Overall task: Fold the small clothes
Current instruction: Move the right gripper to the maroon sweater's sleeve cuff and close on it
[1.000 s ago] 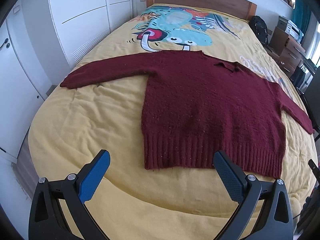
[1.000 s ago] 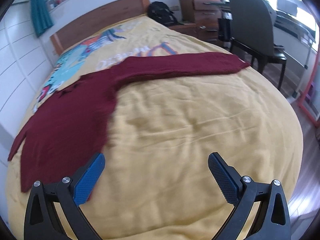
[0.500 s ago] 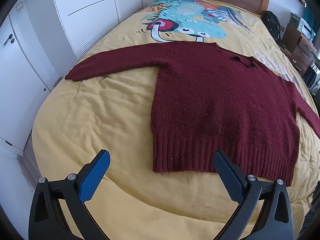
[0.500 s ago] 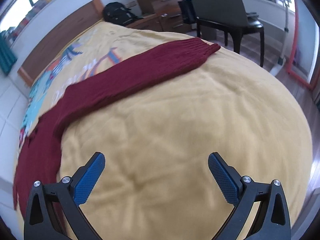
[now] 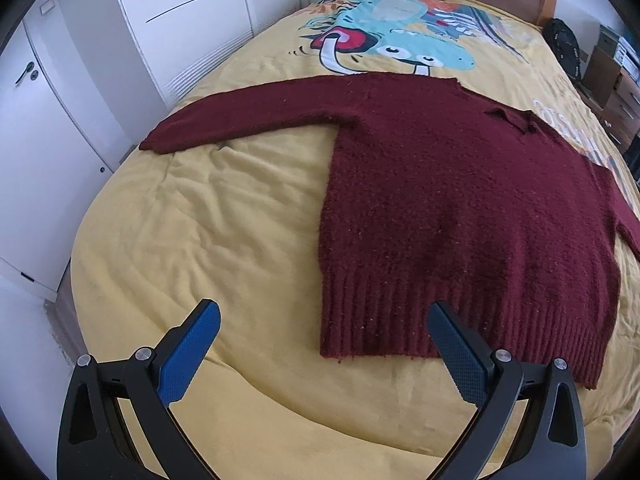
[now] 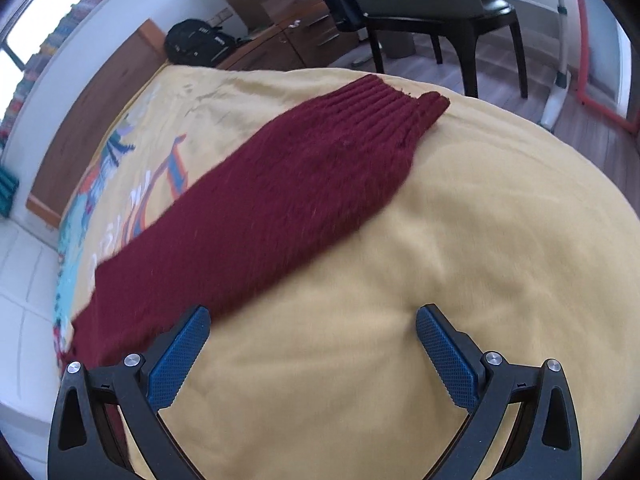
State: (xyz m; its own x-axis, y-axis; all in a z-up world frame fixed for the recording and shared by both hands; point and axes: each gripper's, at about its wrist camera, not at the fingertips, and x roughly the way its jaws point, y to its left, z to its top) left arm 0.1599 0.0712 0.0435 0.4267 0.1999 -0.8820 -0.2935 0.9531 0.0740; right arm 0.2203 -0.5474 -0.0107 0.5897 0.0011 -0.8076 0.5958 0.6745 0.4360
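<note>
Maroon sweater [image 5: 460, 208] lies flat on the yellow bed cover [image 5: 200, 240], sleeves spread left-right across the frame, hem toward the camera. Left gripper [image 5: 322, 344], jaws wide apart, empty, hovers at the lower-left hem corner. Right gripper [image 6: 312, 344], jaws also apart, sits beside the right sleeve [image 6: 260, 208], which runs diagonally to upper right; likely the nearer grab. Wardrobe [image 5: 60, 140] left, chair [image 6: 440, 12] behind.
</note>
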